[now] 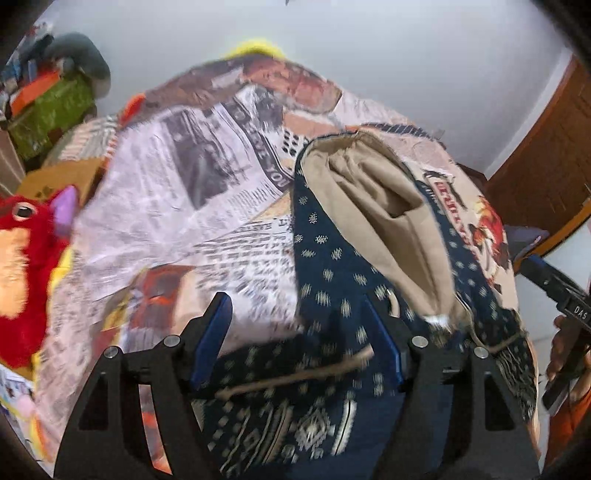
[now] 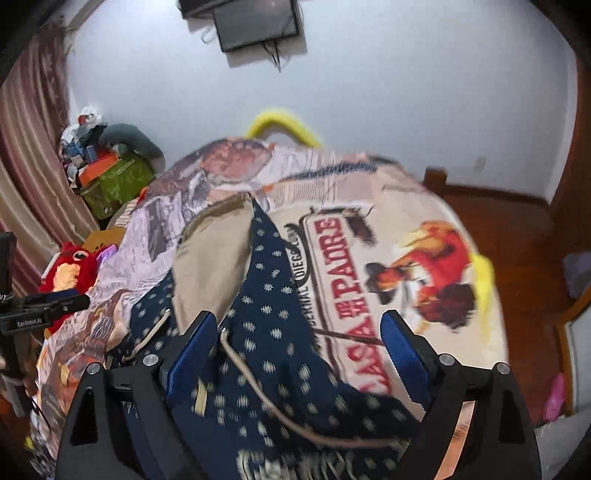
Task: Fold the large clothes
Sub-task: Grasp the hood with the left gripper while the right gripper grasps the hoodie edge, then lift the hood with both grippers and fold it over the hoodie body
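Note:
A large navy garment (image 1: 332, 266) with small cream motifs lies spread on a bed with a printed bedspread (image 1: 177, 192). Its tan lining (image 1: 388, 221) is turned up along the middle, and a beige drawstring (image 1: 295, 376) trails across the near end. My left gripper (image 1: 295, 302) hovers over that near end, open, with nothing pressed between its blue pads. In the right wrist view the same garment (image 2: 273, 295) and its cord (image 2: 258, 387) run under my right gripper (image 2: 299, 317), which is open too and holds nothing.
A red plush toy (image 1: 26, 258) sits at the bed's left side. Beyond it stands a green box (image 2: 114, 184) piled with clutter, by a curtain (image 2: 33, 147). A screen (image 2: 258, 22) hangs on the wall. Wooden floor (image 2: 517, 240) lies right of the bed.

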The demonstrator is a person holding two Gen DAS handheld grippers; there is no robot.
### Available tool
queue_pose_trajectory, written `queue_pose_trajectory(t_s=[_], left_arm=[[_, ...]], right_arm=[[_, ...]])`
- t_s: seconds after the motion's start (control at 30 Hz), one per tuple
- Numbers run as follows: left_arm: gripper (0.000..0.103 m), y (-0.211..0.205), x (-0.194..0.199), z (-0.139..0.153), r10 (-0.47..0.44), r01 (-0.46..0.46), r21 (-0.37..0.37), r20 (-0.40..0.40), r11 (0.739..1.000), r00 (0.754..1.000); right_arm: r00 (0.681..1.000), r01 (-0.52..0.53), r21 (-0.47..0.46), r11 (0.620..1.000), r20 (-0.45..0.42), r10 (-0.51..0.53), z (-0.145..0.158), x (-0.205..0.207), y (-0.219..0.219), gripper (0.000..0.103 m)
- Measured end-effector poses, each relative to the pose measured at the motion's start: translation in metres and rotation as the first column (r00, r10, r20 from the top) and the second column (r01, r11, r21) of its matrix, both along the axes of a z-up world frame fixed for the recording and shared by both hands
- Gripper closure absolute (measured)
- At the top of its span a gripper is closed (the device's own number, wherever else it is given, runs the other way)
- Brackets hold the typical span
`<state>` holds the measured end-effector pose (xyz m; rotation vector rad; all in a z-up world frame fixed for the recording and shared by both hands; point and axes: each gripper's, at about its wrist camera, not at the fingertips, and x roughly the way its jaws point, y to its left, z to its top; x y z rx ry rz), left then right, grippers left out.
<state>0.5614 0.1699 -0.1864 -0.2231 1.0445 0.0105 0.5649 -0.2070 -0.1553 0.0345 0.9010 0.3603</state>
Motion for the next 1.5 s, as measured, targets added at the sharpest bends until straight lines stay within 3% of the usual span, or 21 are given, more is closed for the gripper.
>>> queue_pose_trajectory(t_s=[0.13,0.2,0.3,0.33,0.4,0.43,0.53,0.7,0.87,1.07,1.2,1.3,1.4,1.5], left_arm=[[0.032,-0.003,0.033,-0.036,0.004,-0.006,-0.031,-0.052,1.0,0.999],[0.032,-0.004,0.045,-0.049,0.003,-0.006,-0.05,-0.071,0.999,0.997],[0.034,-0.002,0.056,-0.062,0.018,-0.023,-0.08,-0.065,0.997,0.998],[0.041,0.0,0.057,-0.062,0.027,-0.032,-0.095,-0.052,0.995,0.998],[0.073,0.003,0.057,-0.061,0.038,-0.043,-0.16,-0.036,0.986,0.999],[0.093,0.003,0.056,-0.061,0.034,-0.042,-0.214,-0.042,0.976,0.999],[0.099,0.003,0.05,-0.051,0.037,-0.045,-0.296,-0.032,0.954,0.999],[0.1,-0.015,0.018,-0.002,-0.066,0.079,-0.206,0.067,0.975,0.996],[0.1,-0.029,-0.038,0.029,-0.159,0.17,-0.176,0.075,0.97,0.984],[0.1,-0.041,-0.111,0.003,-0.231,0.225,-0.16,-0.025,0.961,0.973],[0.1,-0.048,-0.152,-0.029,-0.254,0.241,-0.112,-0.124,0.964,0.959],[0.099,-0.049,-0.173,-0.044,-0.26,0.256,-0.045,-0.182,0.966,0.948],[0.099,-0.048,-0.184,-0.04,-0.27,0.273,-0.012,-0.199,0.962,0.942],[0.085,-0.045,-0.186,-0.02,-0.276,0.282,0.012,-0.173,0.959,0.946]], right_arm=[[0.994,0.022,0.078,0.997,-0.11,-0.013,-0.043,0.038,0.012,0.015],[0.986,0.025,0.113,0.993,-0.167,-0.005,-0.063,0.055,0.021,0.023],[0.977,0.016,0.123,0.992,-0.215,0.011,-0.083,0.072,0.035,0.043],[0.977,0.023,0.122,0.992,-0.213,0.004,-0.087,0.075,0.038,0.048],[0.983,0.023,0.132,0.991,-0.183,0.002,-0.087,0.076,0.042,0.063],[0.983,0.012,0.147,0.989,-0.185,0.016,-0.087,0.076,0.044,0.081],[0.986,-0.03,0.151,0.988,-0.156,0.053,-0.078,0.065,0.049,0.095],[0.989,-0.135,0.115,0.984,-0.052,0.141,-0.039,0.027,0.056,0.099],[0.975,-0.218,0.114,0.969,-0.018,0.222,-0.001,-0.025,0.049,0.099],[0.96,-0.265,0.108,0.958,-0.067,0.273,-0.004,-0.098,0.028,0.099],[0.951,-0.299,-0.015,0.954,-0.09,0.296,-0.026,-0.149,0.023,0.099],[0.95,-0.294,-0.054,0.954,-0.121,0.286,-0.039,-0.171,0.016,0.099],[0.949,-0.281,-0.053,0.958,-0.162,0.269,-0.041,-0.179,0.008,0.099],[0.95,-0.252,-0.016,0.968,-0.197,0.244,-0.031,-0.175,0.001,0.098]])
